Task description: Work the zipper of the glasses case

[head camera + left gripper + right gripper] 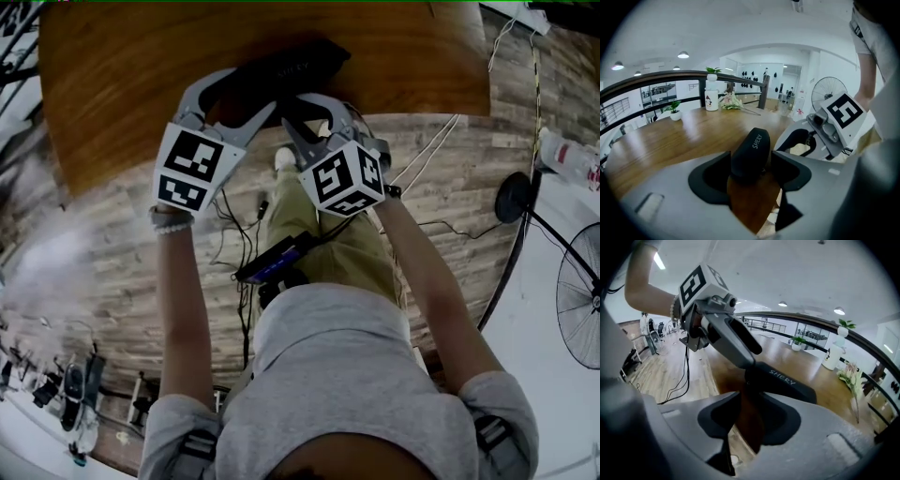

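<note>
Okay, case [754,147] lies by the table [670,140] edge, left gripper [751,165] jaws wide astride its end without clamping, right gripper [743,416] jaws apart, empty, just short of it, so we judge we're between pulls and must next pinch the unseen zipper tab.

glasses case [752,152]: black, white lettering | table [122,75]: brown wood grain | trousers [328,244]: seemingly khaki

Open-plan office/lab w/ railing [670,77], wood table [670,140], floor fan [581,295].
</note>
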`<state>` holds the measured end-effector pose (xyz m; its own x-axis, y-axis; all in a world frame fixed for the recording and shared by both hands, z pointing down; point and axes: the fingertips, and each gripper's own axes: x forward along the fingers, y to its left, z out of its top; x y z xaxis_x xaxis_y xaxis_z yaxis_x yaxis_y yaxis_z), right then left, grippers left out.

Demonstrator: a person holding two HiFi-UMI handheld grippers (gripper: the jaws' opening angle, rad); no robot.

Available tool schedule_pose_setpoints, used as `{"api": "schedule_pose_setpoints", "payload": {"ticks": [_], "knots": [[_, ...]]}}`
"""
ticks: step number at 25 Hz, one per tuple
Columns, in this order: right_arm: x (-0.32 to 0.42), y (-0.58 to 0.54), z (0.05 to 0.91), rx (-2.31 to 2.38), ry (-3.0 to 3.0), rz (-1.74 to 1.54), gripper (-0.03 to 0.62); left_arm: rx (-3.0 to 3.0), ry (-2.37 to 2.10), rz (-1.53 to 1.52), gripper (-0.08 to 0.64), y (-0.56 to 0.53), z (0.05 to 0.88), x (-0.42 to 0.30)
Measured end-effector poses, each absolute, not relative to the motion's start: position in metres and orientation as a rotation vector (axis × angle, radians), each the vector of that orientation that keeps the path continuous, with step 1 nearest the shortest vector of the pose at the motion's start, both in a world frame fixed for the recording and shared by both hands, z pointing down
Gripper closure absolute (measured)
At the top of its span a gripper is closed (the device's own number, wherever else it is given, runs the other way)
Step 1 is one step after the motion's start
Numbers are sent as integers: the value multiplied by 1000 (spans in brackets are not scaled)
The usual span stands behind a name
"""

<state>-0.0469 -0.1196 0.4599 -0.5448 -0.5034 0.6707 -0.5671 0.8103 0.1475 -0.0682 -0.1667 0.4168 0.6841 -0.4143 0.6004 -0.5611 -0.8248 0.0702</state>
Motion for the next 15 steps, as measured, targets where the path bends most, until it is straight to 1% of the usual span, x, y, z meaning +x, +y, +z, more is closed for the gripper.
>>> {"api": "schedule_pose_setpoints", "payload": {"ticks": [3, 8, 10, 15], "knots": [[-29, -124, 445, 757, -2235, -4, 456, 2600, -857, 858, 288, -158, 422, -72], [-11, -137, 428, 654, -2184, -247, 399, 2462, -1009, 828, 305, -141, 438, -74], [-4, -143, 424, 617, -2170, -317, 393, 2420, -1055, 863, 352, -136, 445, -69], [-7, -154, 427, 520, -2135, -456, 383, 2344, -1117, 882, 356, -132, 457, -62]]}}
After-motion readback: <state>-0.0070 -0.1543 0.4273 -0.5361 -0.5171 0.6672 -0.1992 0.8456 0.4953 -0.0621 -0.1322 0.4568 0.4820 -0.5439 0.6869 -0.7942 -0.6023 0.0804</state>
